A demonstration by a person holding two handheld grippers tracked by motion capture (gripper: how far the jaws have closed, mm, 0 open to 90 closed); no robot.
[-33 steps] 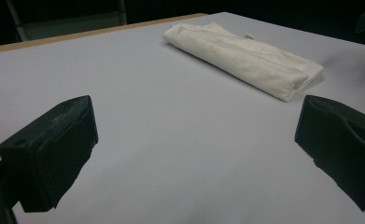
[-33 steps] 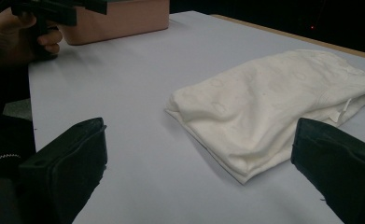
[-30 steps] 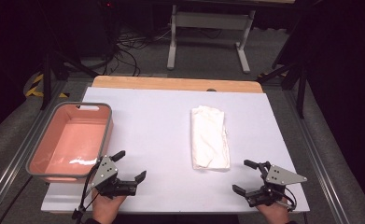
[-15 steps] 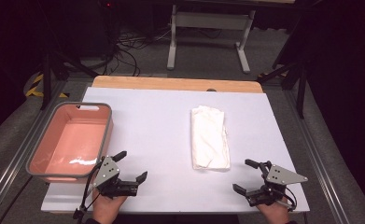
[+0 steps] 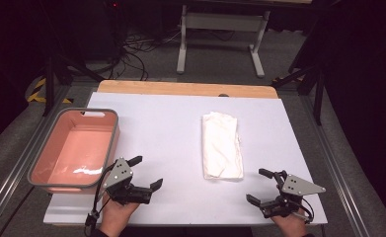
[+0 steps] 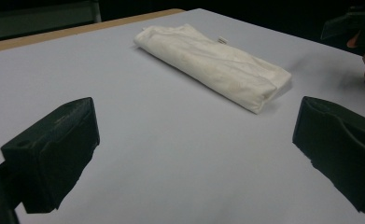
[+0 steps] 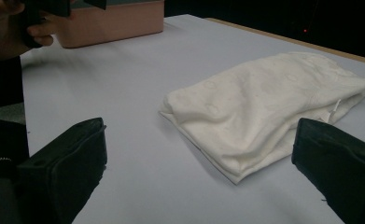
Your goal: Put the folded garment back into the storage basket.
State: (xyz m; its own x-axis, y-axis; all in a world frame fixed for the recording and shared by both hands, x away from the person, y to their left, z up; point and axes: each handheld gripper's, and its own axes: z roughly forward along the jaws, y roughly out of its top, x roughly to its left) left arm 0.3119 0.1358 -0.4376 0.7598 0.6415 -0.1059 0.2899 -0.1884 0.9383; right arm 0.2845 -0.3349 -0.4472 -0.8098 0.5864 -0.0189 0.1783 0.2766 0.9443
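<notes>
A folded white cloth point(image 5: 222, 145) lies flat on the white table surface point(image 5: 171, 128), a little right of the middle, its long side running away from the person. The left gripper point(image 5: 146, 172) sits near the table's near edge, held in a hand, with its jaws spread wide and nothing between them; in the left gripper view the two black jaws stand far apart over bare table, and the cloth point(image 6: 213, 65) lies well ahead of them, slanting across the surface. The right gripper point(image 5: 260, 186) is also low at the near edge, just beyond the cloth's near right corner, its jaws likewise wide apart and empty. In the right gripper view the cloth point(image 7: 269, 109) lies close ahead of the jaws, its folded layers showing at the near end, touched by neither jaw. A pink bin point(image 5: 112, 143) with a grey rim stands at the table's left side, just beyond the left gripper and well apart from the cloth.
</notes>
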